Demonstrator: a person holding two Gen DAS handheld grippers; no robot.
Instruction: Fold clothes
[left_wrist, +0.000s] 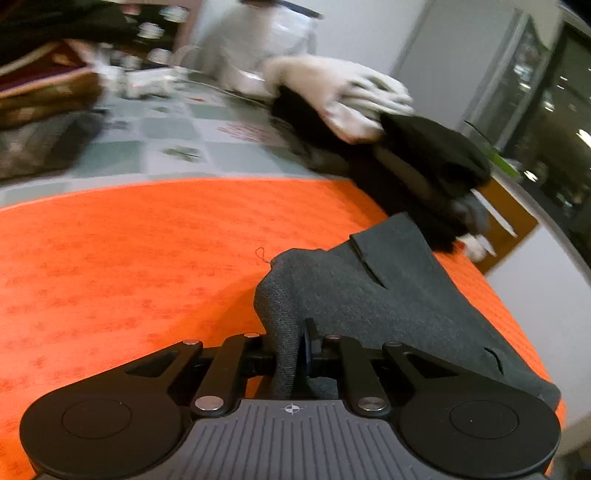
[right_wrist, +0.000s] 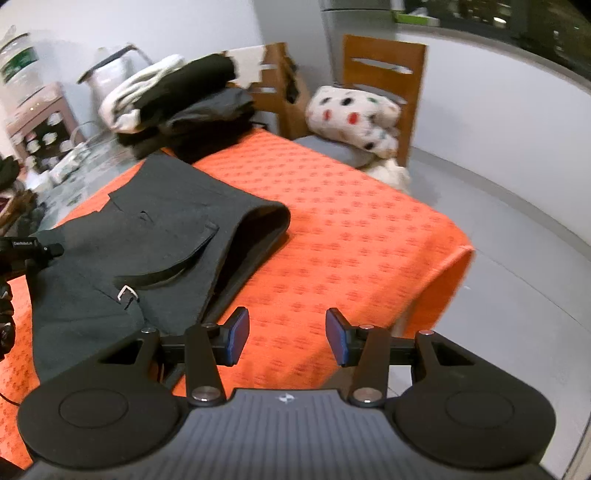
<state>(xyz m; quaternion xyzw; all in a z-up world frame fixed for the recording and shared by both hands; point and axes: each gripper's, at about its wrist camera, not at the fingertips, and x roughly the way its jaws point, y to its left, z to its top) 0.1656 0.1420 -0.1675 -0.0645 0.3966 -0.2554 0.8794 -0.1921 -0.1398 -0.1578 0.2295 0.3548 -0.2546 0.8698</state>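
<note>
You are looking at one dark grey garment (right_wrist: 155, 236) lying at nine o'clock on one orange cloth (right_wrist: 332, 221). One pile of folded clothes (right_wrist: 184, 107) is sitting at eleven o'clock. Two wooden chairs (right_wrist: 384, 66) are standing at twelve o'clock, one bearing one spotted cushion (right_wrist: 351, 118).

Left gripper (left_wrist: 295, 354) pads hidden by pinched grey garment (left_wrist: 369, 295); far clutter (left_wrist: 140, 55) blurred beyond identification.
</note>
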